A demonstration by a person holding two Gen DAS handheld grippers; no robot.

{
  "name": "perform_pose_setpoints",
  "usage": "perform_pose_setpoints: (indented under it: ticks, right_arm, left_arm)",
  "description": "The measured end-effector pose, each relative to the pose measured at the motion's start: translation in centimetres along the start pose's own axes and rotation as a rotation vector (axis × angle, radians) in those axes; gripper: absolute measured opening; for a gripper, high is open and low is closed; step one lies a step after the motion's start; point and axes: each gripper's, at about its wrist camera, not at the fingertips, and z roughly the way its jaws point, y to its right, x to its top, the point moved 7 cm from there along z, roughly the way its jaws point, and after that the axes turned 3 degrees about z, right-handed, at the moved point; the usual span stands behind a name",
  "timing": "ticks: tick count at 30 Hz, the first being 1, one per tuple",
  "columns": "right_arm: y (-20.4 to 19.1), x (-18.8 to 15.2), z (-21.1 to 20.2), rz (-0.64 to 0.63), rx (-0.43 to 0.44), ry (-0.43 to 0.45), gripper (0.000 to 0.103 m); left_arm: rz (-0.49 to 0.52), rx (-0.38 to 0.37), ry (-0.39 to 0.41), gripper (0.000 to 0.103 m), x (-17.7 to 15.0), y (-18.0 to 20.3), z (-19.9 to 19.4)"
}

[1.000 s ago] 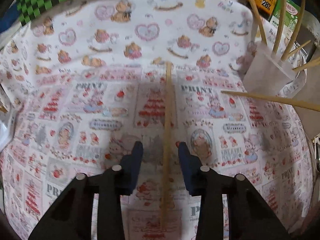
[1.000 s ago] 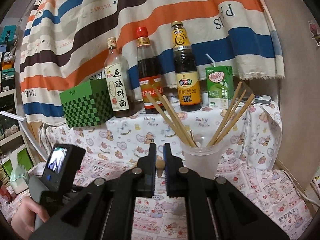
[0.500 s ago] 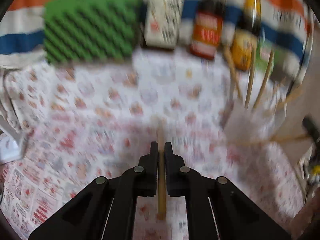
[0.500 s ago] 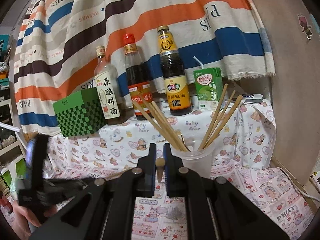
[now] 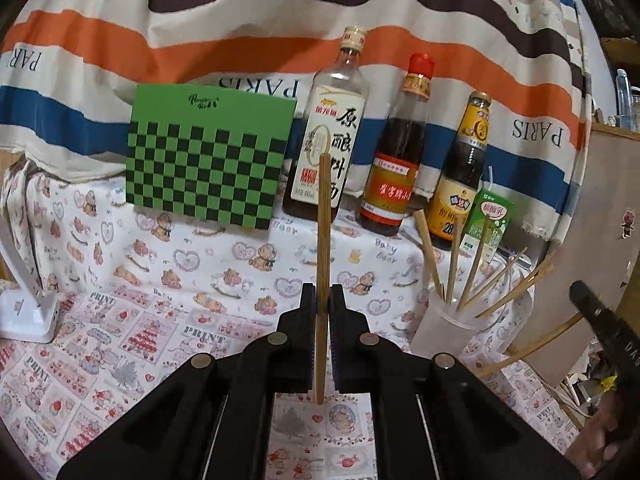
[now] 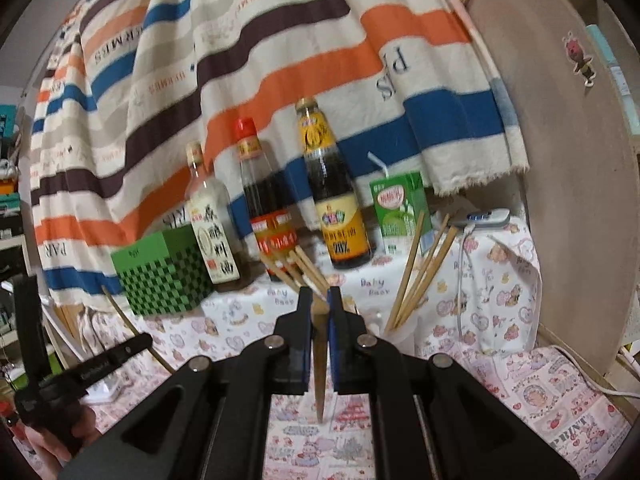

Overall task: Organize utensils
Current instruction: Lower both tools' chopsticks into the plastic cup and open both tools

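Behind, a striped cloth [image 5: 280, 52] reading "PARIS" hangs over a tablecloth [image 5: 120, 332] printed "Baby Bear" and "PRINT". A green checkered box [image 5: 208, 156], bottles and a plastic cup [image 5: 452, 332] of chopsticks stand there. The left gripper [image 5: 322, 300] pinches one upright chopstick [image 5: 323, 216]; the right gripper [image 6: 319, 304] clamps another chopstick [image 6: 320, 360].

Black tongs [image 5: 319, 304] with silver rivets, blue pads [image 6: 331, 344].
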Motion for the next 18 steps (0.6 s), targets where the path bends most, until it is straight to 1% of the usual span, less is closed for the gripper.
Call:
perform_pose_setpoints:
  ticks: [2, 4, 6, 8, 10, 12, 14, 16, 18]
  right_arm:
    - [0.1, 0.6, -0.5, 0.0, 0.0, 0.029, 0.006]
    - [0.4, 1.3, -0.5, -0.005, -0.022, 0.054, 0.006]
    - [0.9, 2.6, -0.4, 0.024, -0.033, 0.066, 0.006]
    - [1.0, 4.1, -0.3, 0.048, -0.02, 0.081, 0.006]
    - [1.1, 5.7, -0.4, 0.043, -0.028, 0.12, 0.006]
    - [1.4, 7.4, -0.5, 0.039, -0.05, 0.177, 0.006]
    - [1.7, 8.4, -0.2, 0.044, -0.059, 0.205, 0.006]
    - [2.1, 8.8, 0.2, 0.04, -0.078, 0.229, 0.006]
    - [2.7, 8.5, 0.7, 0.028, -0.1, 0.237, 0.006]
  left_arm:
    - [0.009, -0.019, 0.015, 0.005, 0.1, 0.4, -0.5]
    - [0.011, -0.048, 0.029, 0.005, 0.4, 0.8, -0.9]
    - [0.016, -0.077, 0.022, 0.005, 0.8, 1.5, -1.0]
    - [0.034, -0.114, 0.027, 0.005, 1.4, 2.7, -1.3]
    - [0.067, -0.146, 0.037, 0.005, 2.2, 4.6, -1.6]
    - [0.101, -0.16, 0.076, 0.005, 3.0, 6.6, -2.2]
    - [0.141, -0.194, 0.13, 0.005, 3.8, 8.9, -3.1]
    - [0.175, -0.219, 0.183, 0.005, 4.8, 10.9, -3.8]
    - [0.18, -0.244, 0.209, 0.005, 5.9, 12.5, -4.0]
